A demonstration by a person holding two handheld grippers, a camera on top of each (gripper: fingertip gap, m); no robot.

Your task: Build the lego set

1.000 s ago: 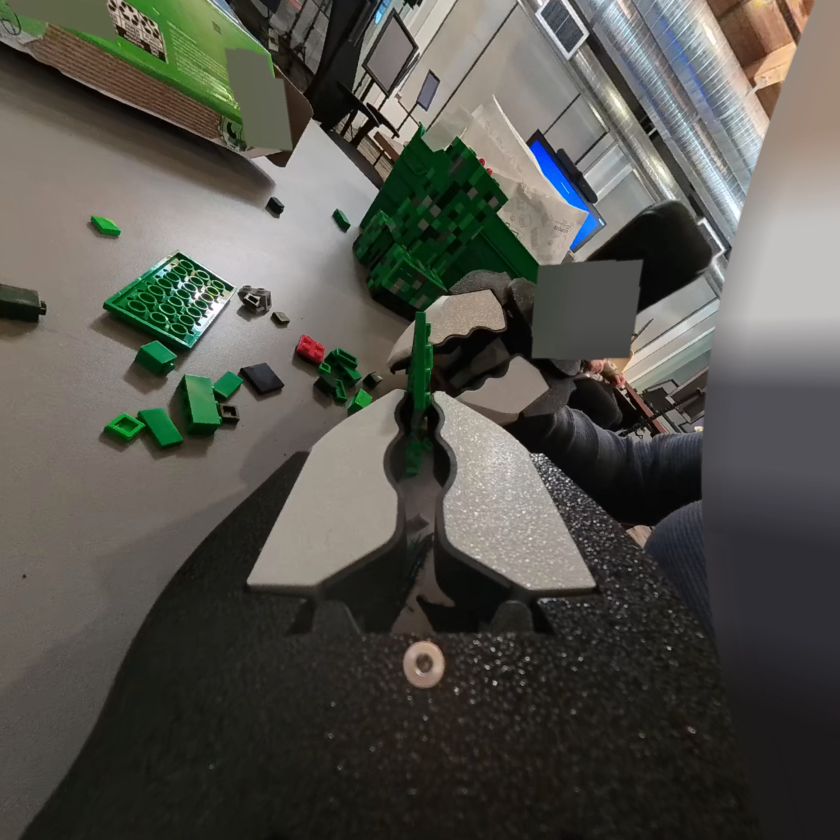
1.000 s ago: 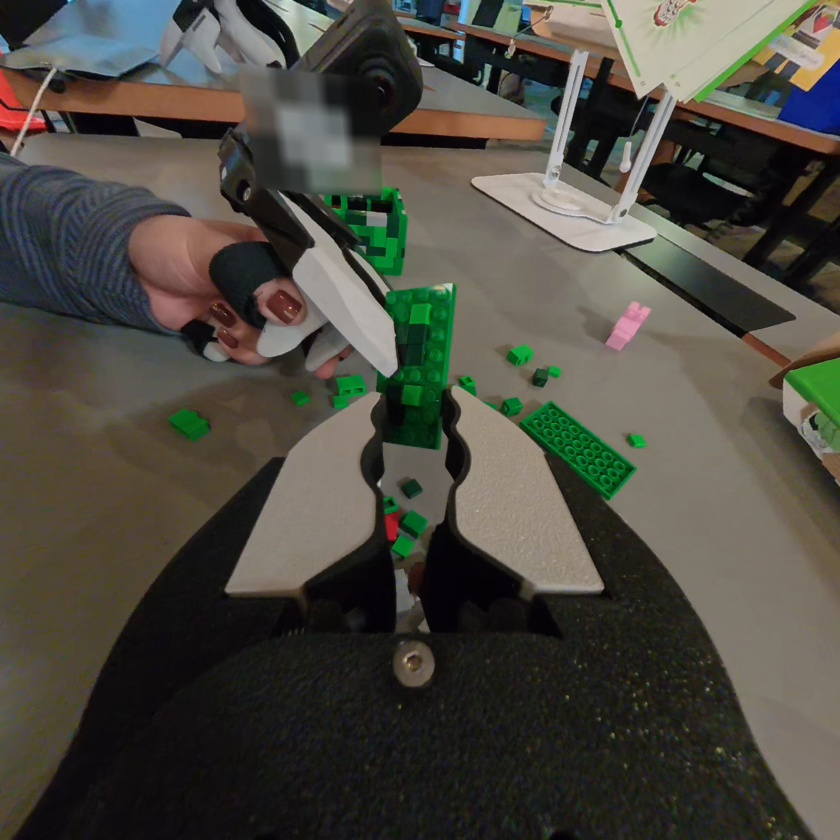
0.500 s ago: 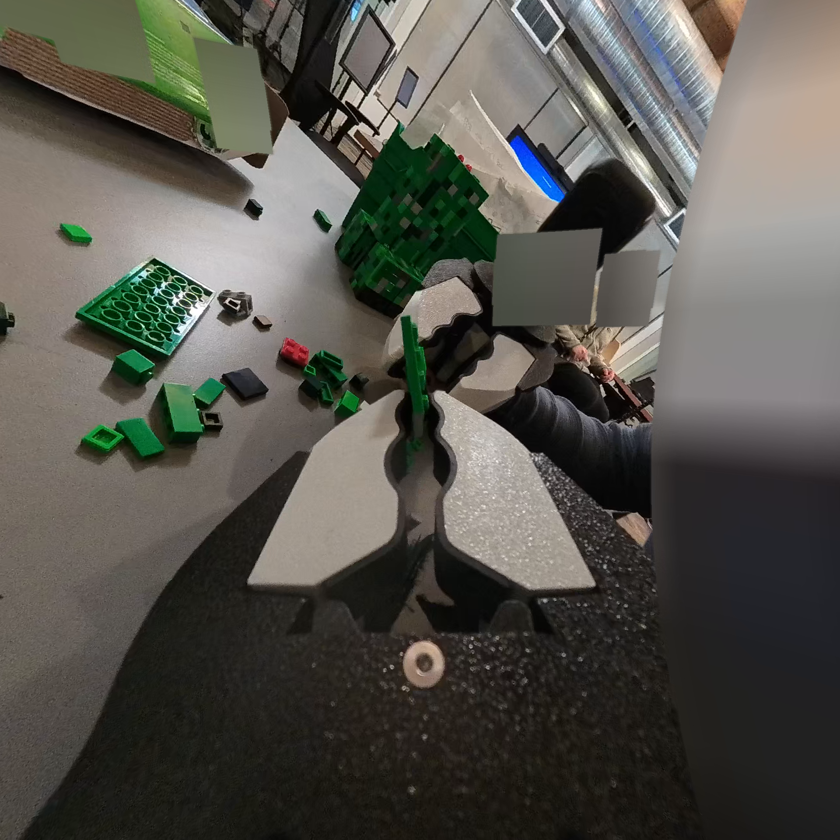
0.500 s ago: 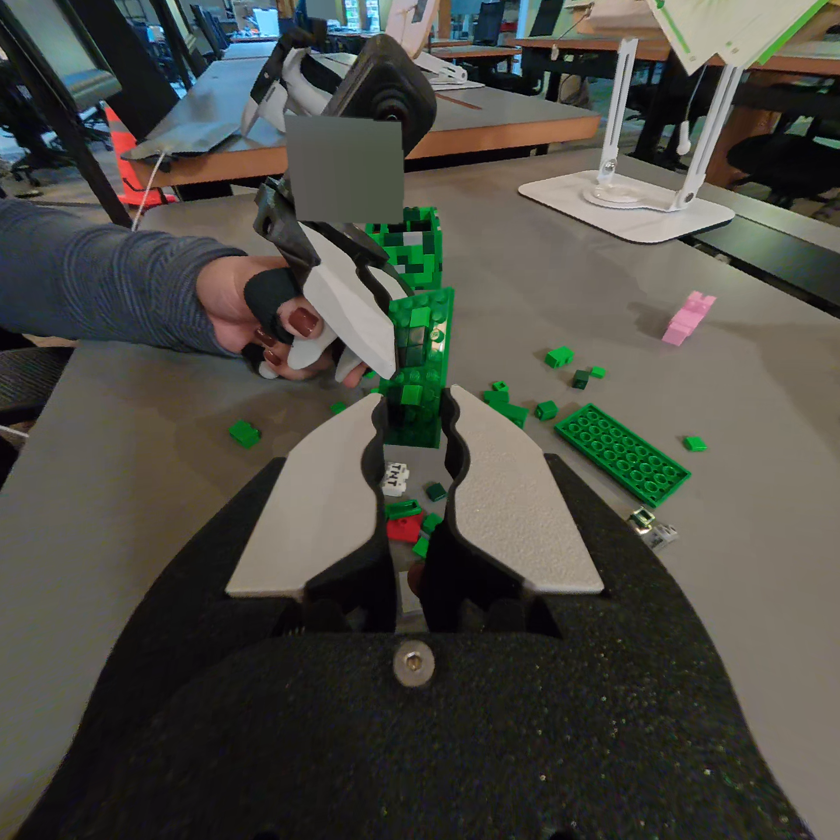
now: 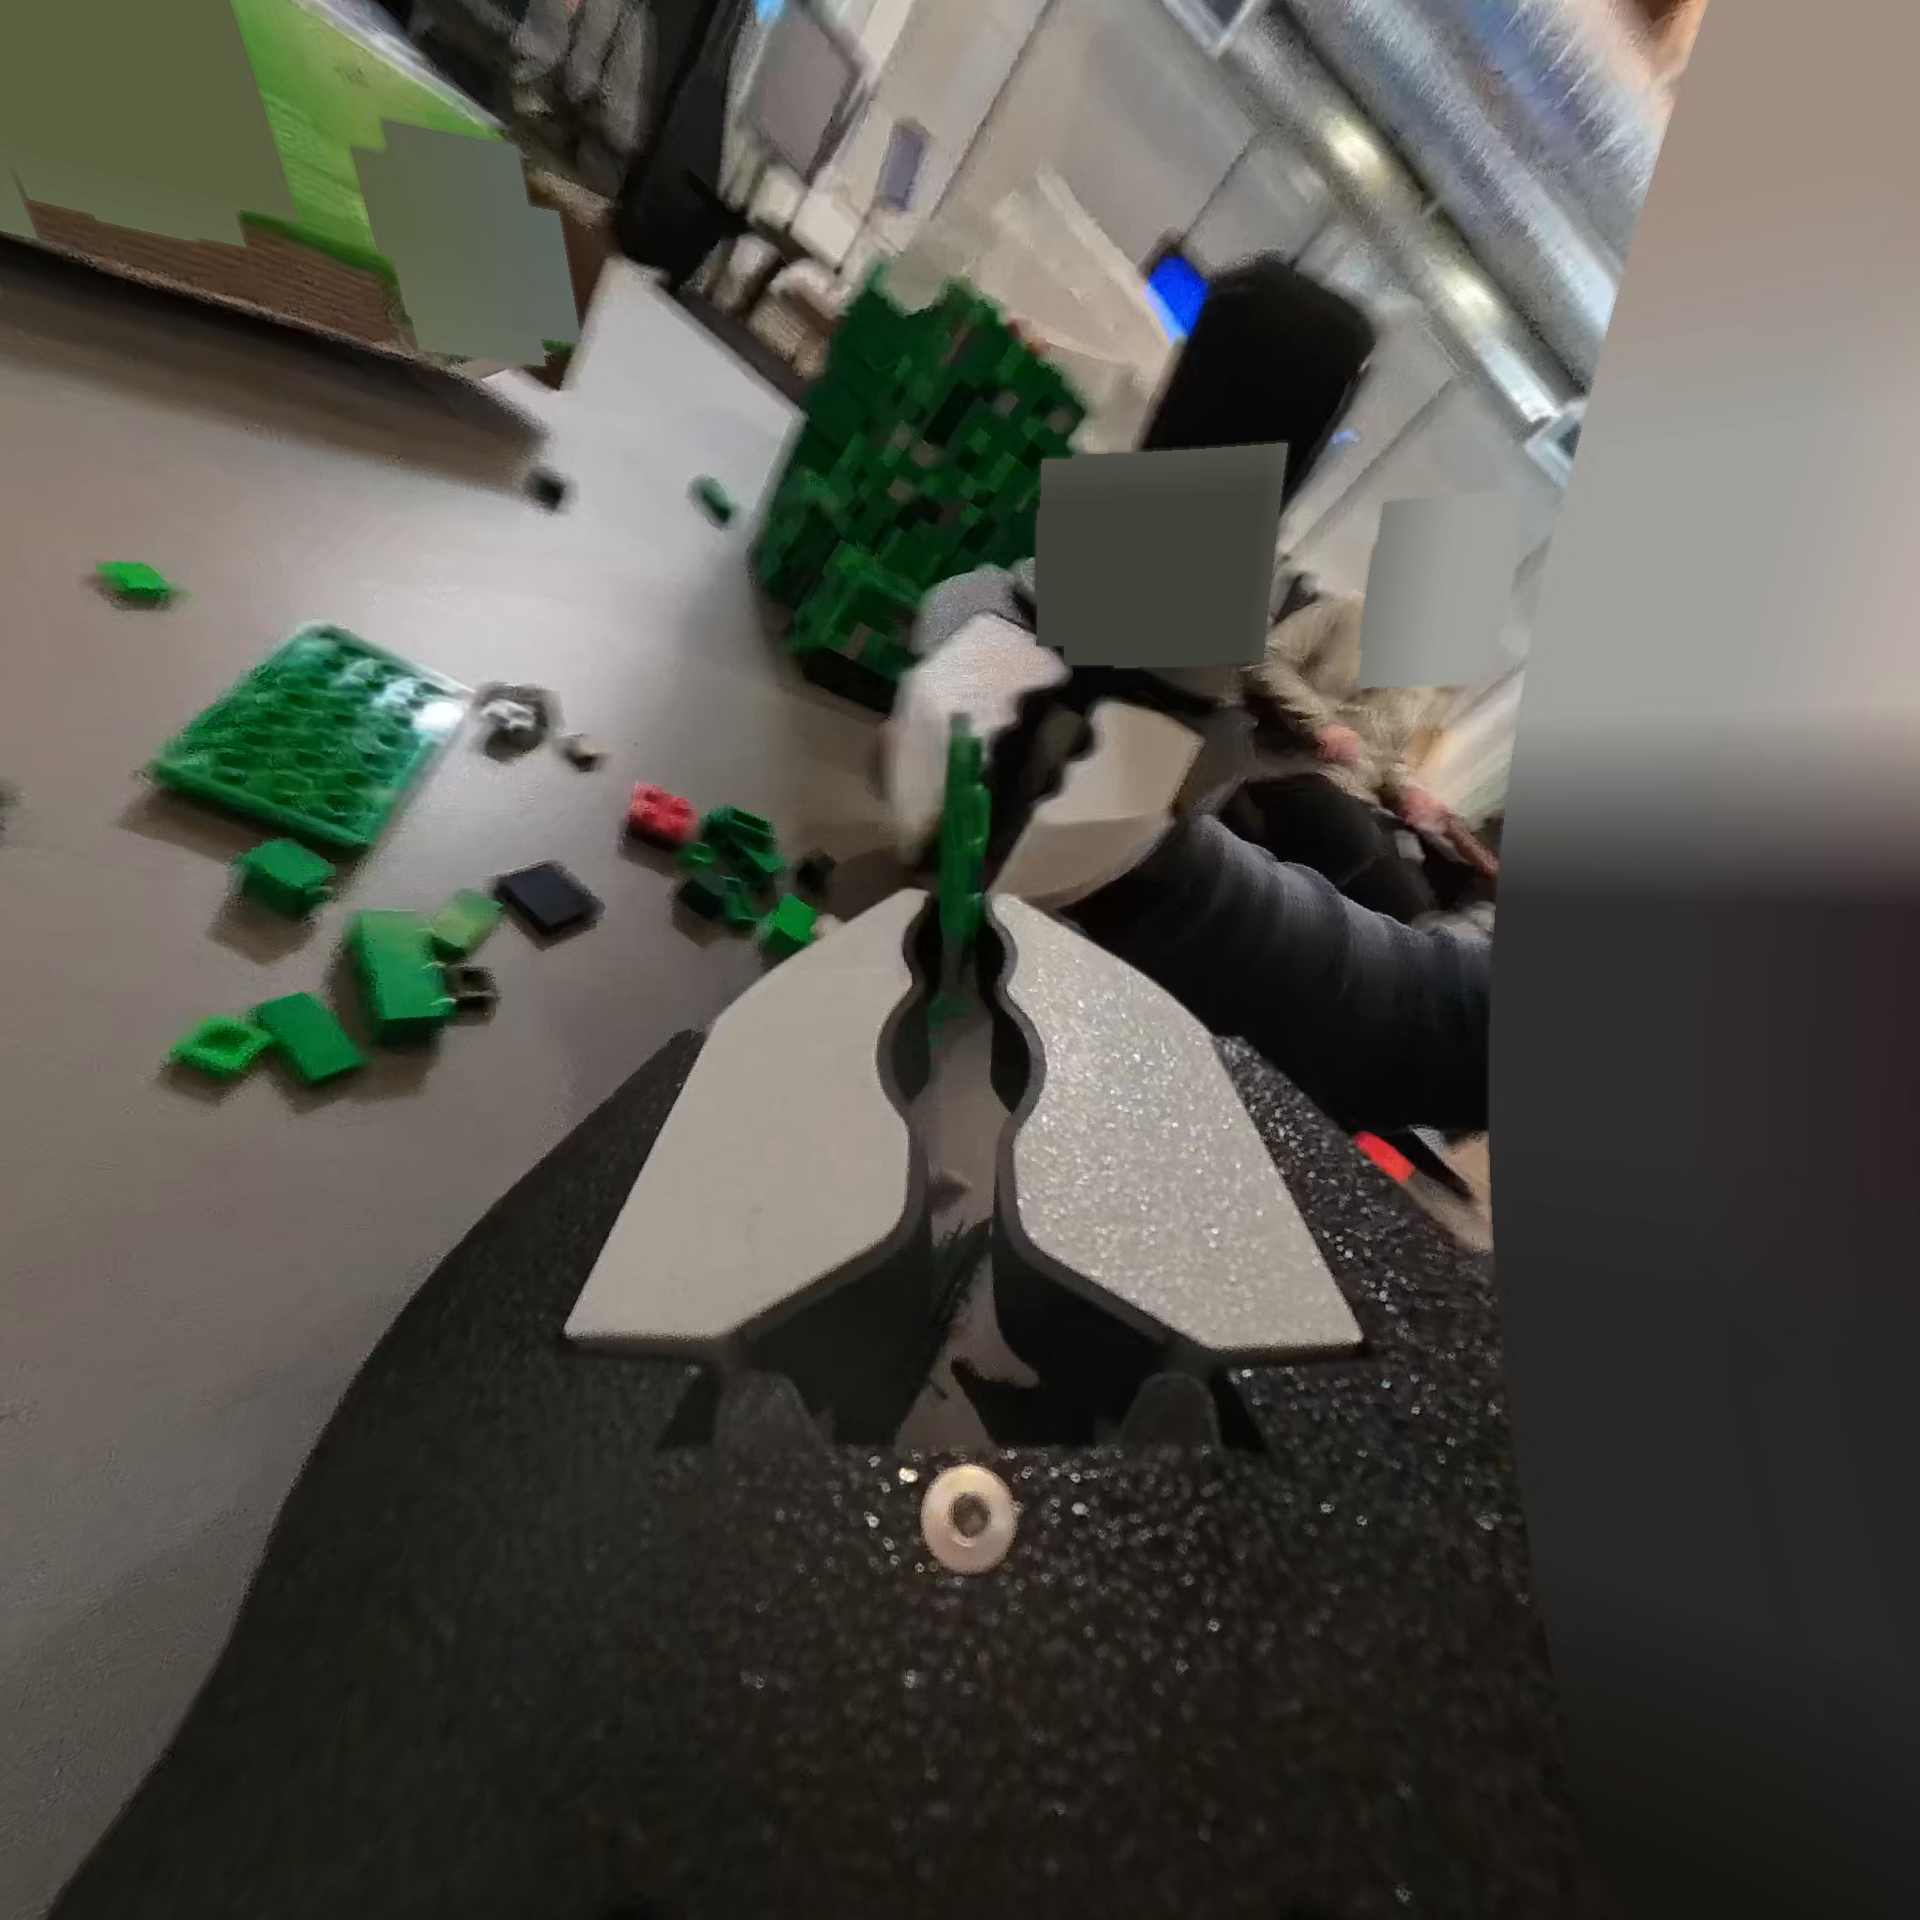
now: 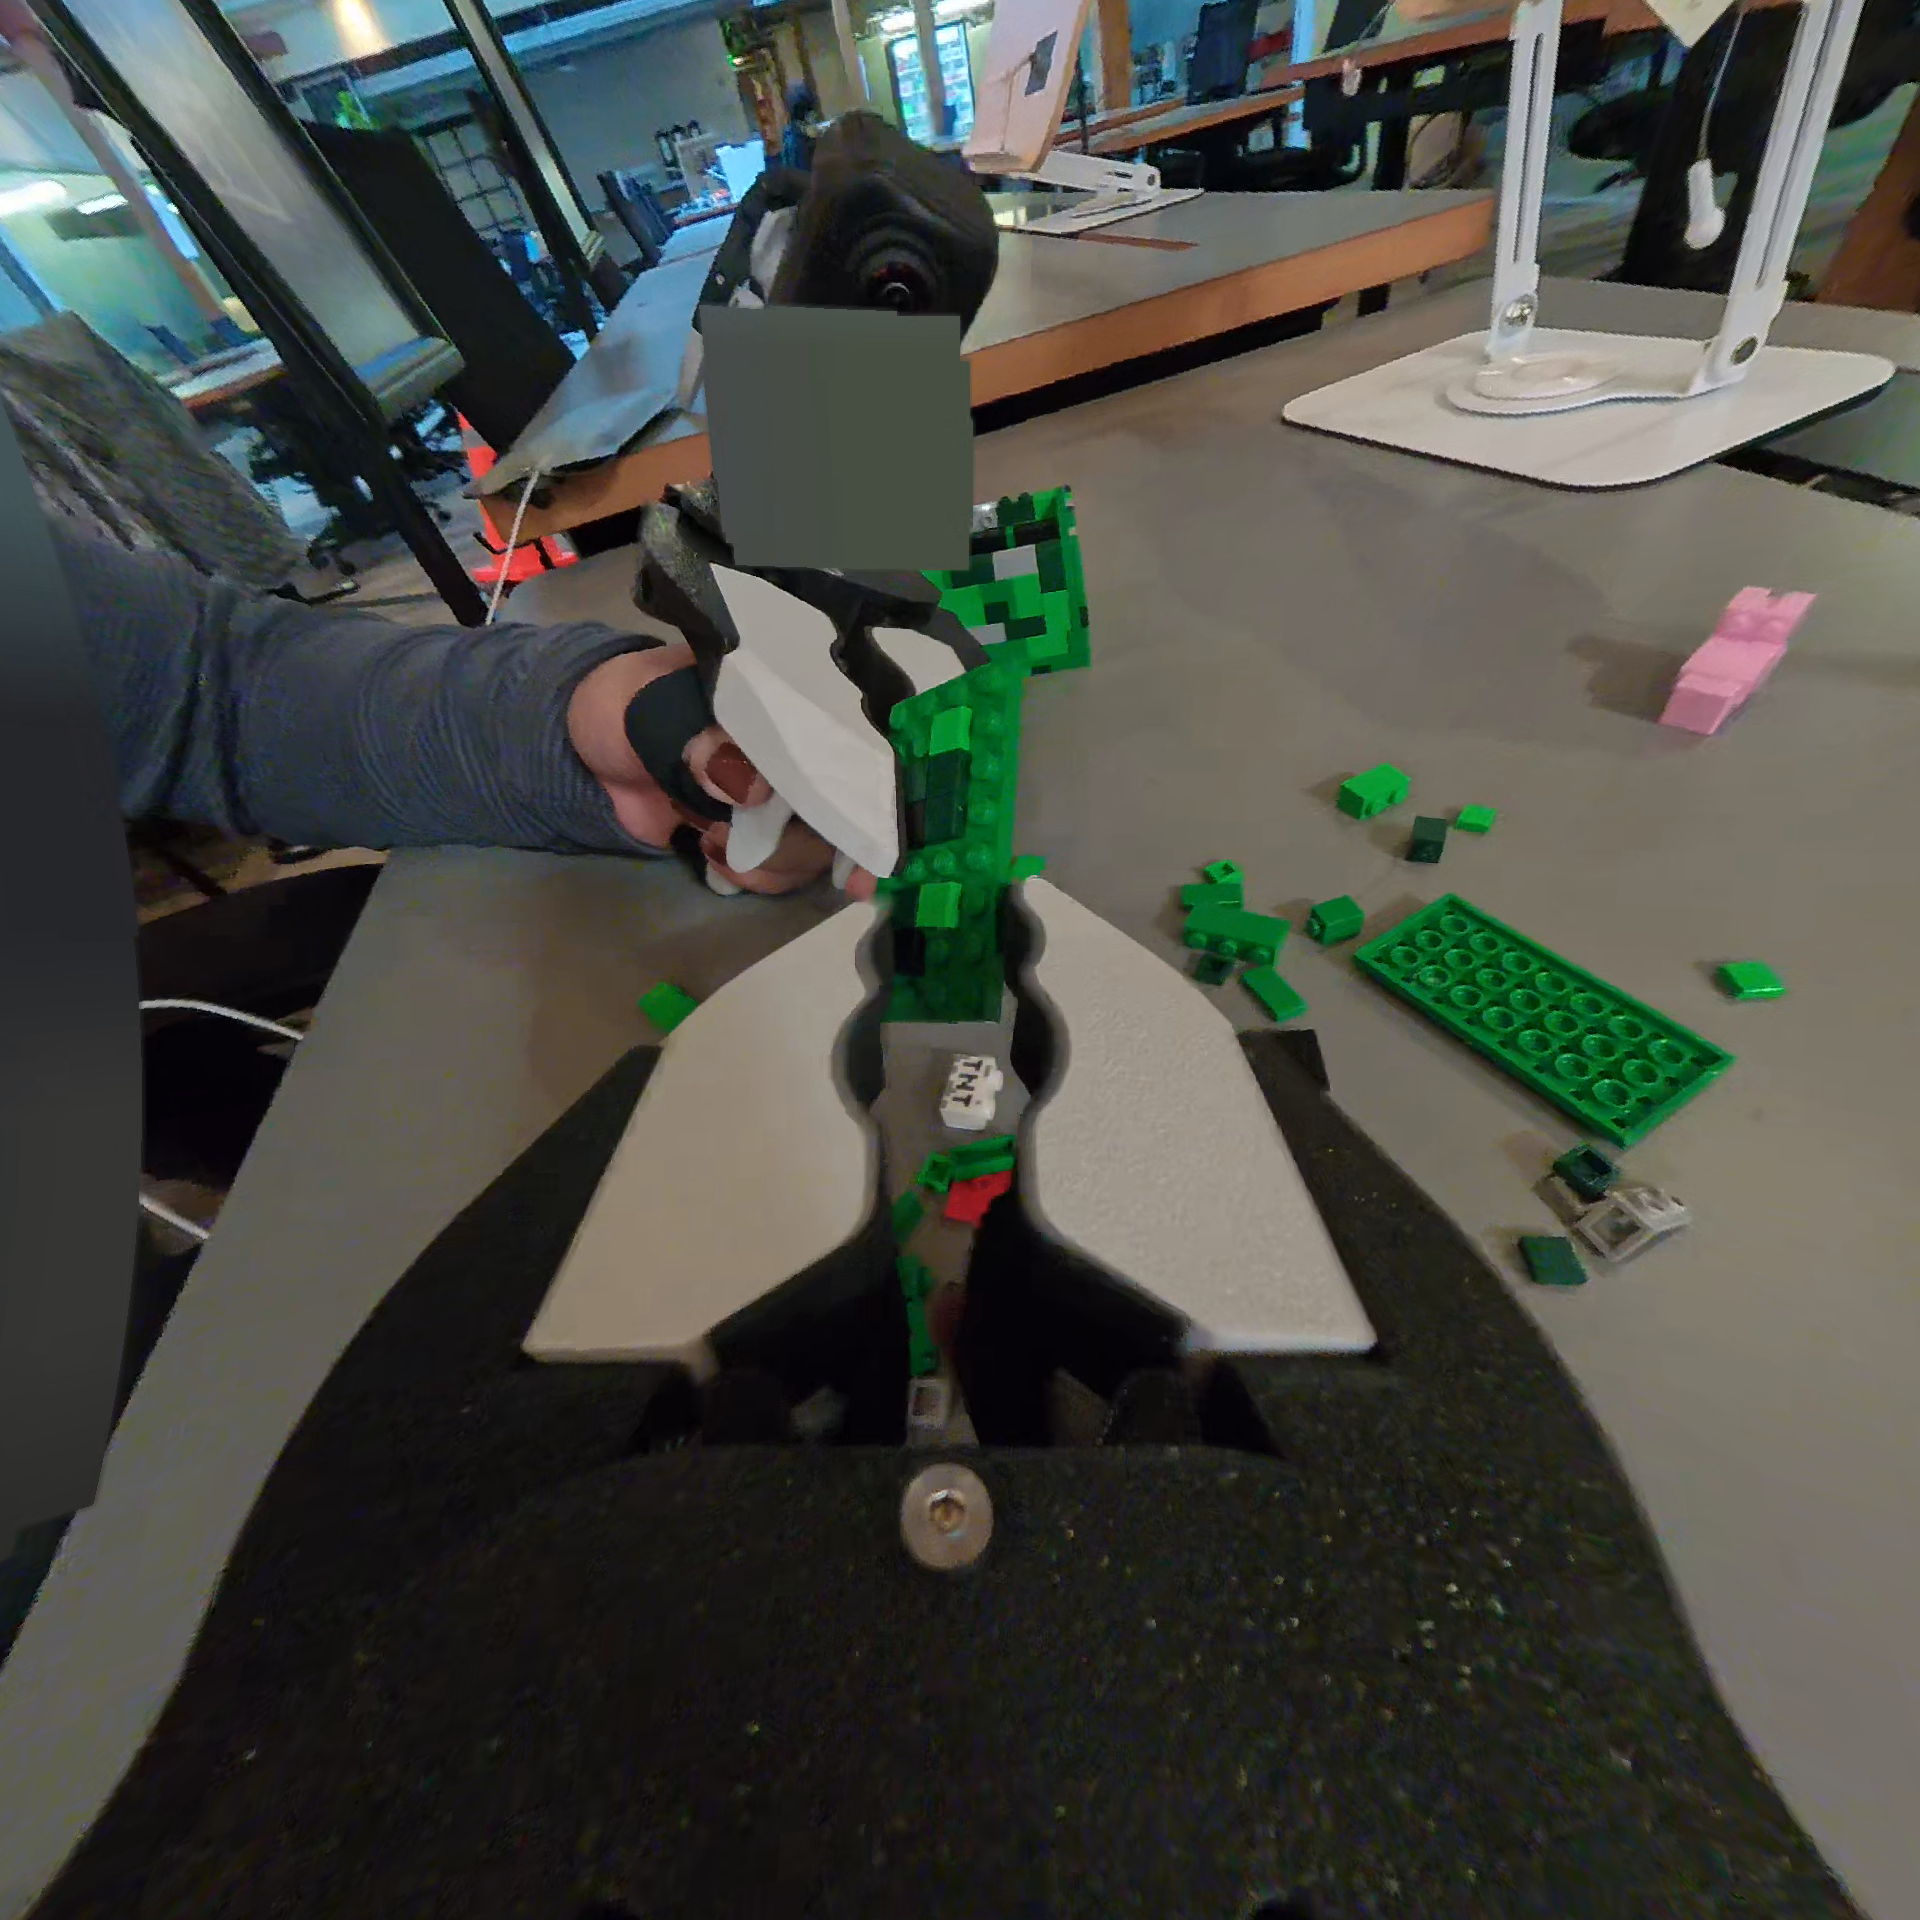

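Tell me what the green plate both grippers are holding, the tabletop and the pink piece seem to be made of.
Green plate: glossy moulded plastic, going by its studs and sheen.
Tabletop: smooth matte grey, probably laminate; its core is hidden.
Pink piece: looks like blocky plastic, with a duller shine, though it is too far off to be sure.
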